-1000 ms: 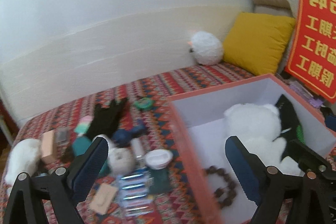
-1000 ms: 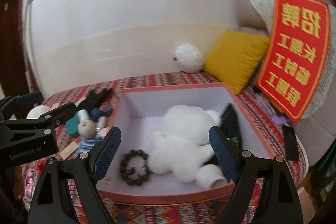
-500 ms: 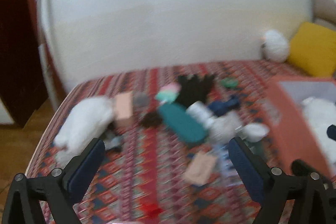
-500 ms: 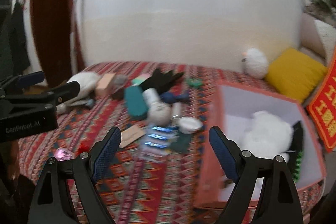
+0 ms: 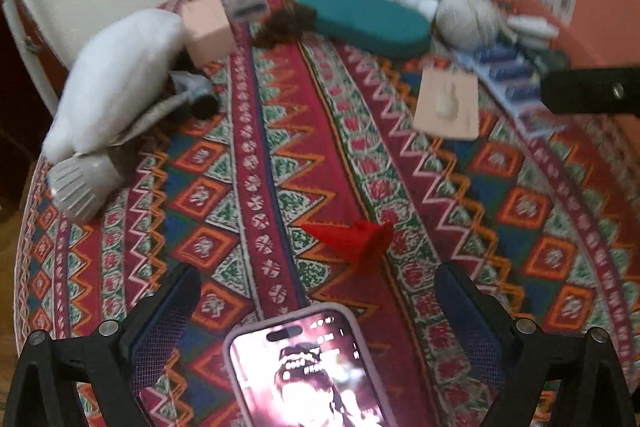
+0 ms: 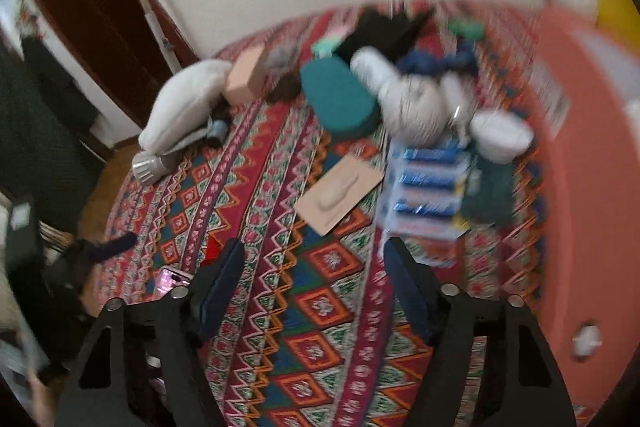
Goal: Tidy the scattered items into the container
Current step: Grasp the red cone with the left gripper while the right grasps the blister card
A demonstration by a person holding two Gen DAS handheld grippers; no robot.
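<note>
Swinging away from the salmon-pink box (image 6: 580, 187), your left gripper (image 5: 316, 307) now hangs wide over a pink-cased phone (image 5: 308, 367); right gripper (image 6: 316, 291) wide, empty. Next pick probable.

Patterned bedspread (image 5: 248, 163) under phone (image 5: 308, 367), red cone (image 5: 356, 239), teal case (image 5: 368, 21).

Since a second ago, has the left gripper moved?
Yes. The left gripper has swung left, away from the pink box, which now sits at the far right edge, and down toward the phone.
</note>
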